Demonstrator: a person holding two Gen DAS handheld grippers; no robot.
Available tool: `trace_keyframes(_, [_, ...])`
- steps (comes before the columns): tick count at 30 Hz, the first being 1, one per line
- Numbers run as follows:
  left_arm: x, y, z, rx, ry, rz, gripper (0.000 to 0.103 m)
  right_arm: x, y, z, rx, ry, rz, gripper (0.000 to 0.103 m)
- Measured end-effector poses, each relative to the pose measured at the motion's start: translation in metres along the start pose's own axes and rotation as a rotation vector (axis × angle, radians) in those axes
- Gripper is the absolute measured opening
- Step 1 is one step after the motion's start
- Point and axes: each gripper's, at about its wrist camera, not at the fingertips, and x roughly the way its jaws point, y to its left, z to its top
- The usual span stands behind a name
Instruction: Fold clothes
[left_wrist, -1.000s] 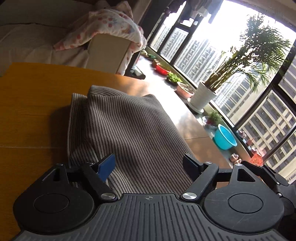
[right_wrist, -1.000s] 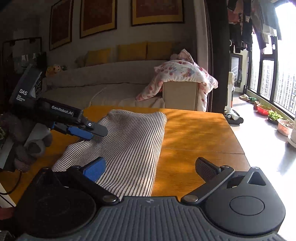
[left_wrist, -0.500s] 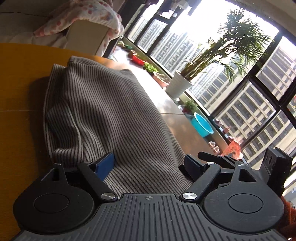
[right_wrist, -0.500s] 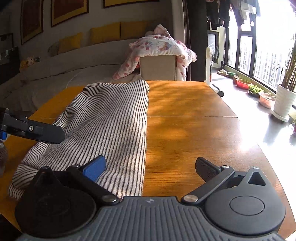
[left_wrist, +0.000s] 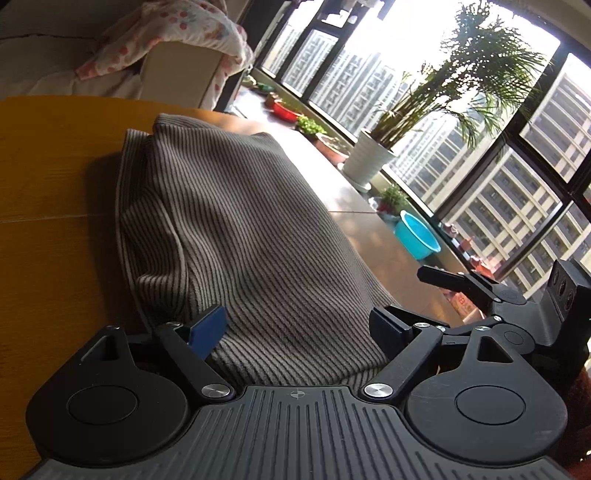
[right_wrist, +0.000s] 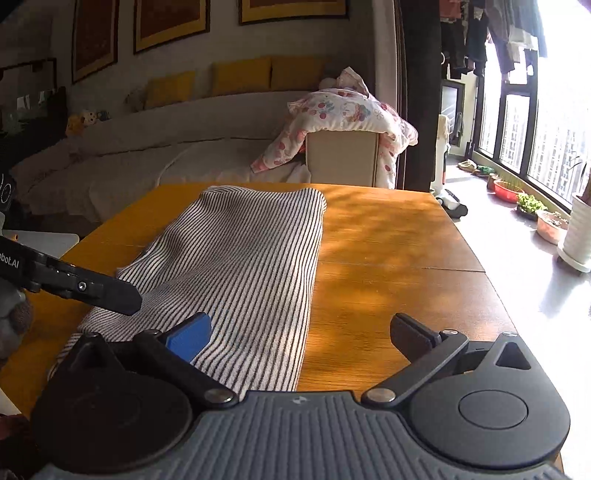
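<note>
Striped garment (left_wrist: 251, 236): near hem hidden behind left gripper (left_wrist: 297, 326) body, left wrist view; same behind right gripper (right_wrist: 299, 332), right wrist view. Tabletop (right_wrist: 388, 258): near edge cut off, both views. Left gripper in right wrist view: only one finger (right_wrist: 107, 291) visible, rest beyond left edge.

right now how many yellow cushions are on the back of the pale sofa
3 yellow cushions along the pale sofa back: left cushion, middle cushion, right cushion. The pink floral blanket may hide more at the right end.
</note>
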Motion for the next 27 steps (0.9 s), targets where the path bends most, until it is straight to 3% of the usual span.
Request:
trace_keyframes(2, [-0.006,0.000,-0.004,0.004,0.002,-0.006,0.090,0.003,0.005,-0.012,-0.024,0.011,-0.015,0.103])
trace_keyframes(6, [-0.013,-0.001,-0.012,0.012,0.030,0.020,0.095,0.001,-0.003,-0.019,0.051,0.034,0.012,0.103])
trace_keyframes(10, [-0.020,-0.003,-0.021,0.034,0.045,0.061,0.095,-0.004,-0.001,-0.021,-0.012,0.039,0.011,0.103])
trace_keyframes(13, [-0.036,-0.008,-0.015,0.047,-0.020,0.075,0.095,-0.013,0.004,-0.015,-0.109,0.017,0.009,0.103])
trace_keyframes(15, [-0.046,-0.012,-0.007,0.064,-0.076,0.101,0.095,-0.021,0.001,-0.005,-0.086,-0.032,0.010,0.103])
trace_keyframes(18, [-0.044,-0.019,0.003,0.076,-0.117,0.112,0.088,-0.025,-0.005,0.005,-0.012,-0.090,0.003,0.103])
trace_keyframes(22, [-0.015,-0.026,0.004,0.088,-0.071,0.144,0.070,-0.003,0.003,-0.008,-0.072,-0.015,-0.060,0.103])
trace_keyframes(27, [0.003,-0.028,-0.012,0.146,-0.029,0.199,0.071,-0.010,0.002,-0.020,-0.103,0.000,-0.053,0.103])
